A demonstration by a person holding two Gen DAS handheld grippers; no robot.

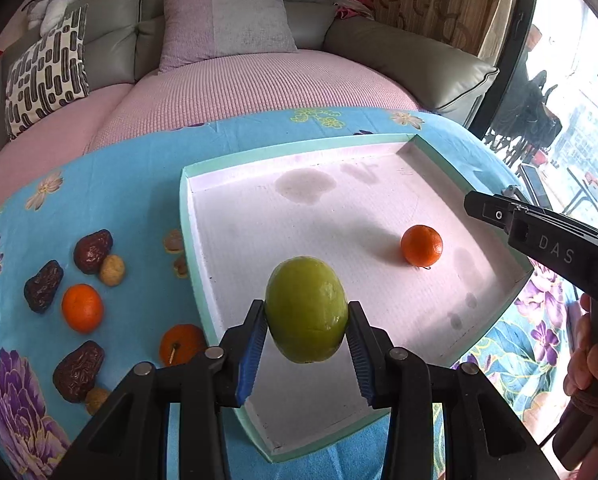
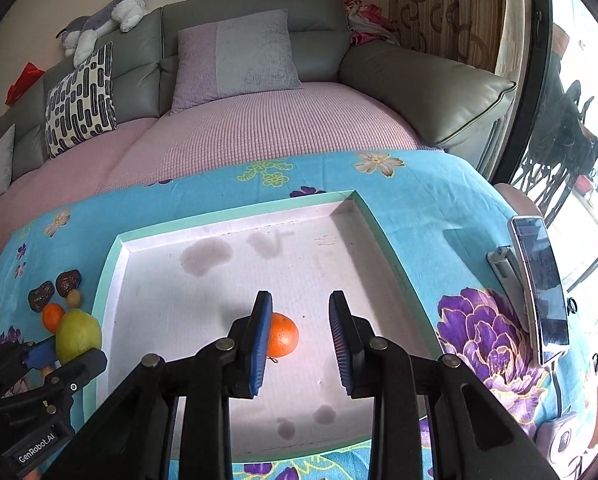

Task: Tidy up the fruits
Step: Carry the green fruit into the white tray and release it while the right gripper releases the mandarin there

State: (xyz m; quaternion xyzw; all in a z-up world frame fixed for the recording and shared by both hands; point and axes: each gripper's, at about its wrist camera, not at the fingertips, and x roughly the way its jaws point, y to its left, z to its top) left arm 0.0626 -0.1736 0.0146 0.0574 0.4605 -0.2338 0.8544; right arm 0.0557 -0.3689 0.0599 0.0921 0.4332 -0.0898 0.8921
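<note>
Left tongs (image 1: 306, 334) clamped on green fruit (image 1: 306, 309) over tray (image 1: 187, 216) near-left corner; lower gently, release w/ clearance from orange (image 1: 422, 245). Right tongs (image 2: 301, 336) wide, empty.

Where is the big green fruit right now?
The green fruit is pinched in the left gripper, above the near-left part of the white tray, left of the tangerine lying in it.
</note>
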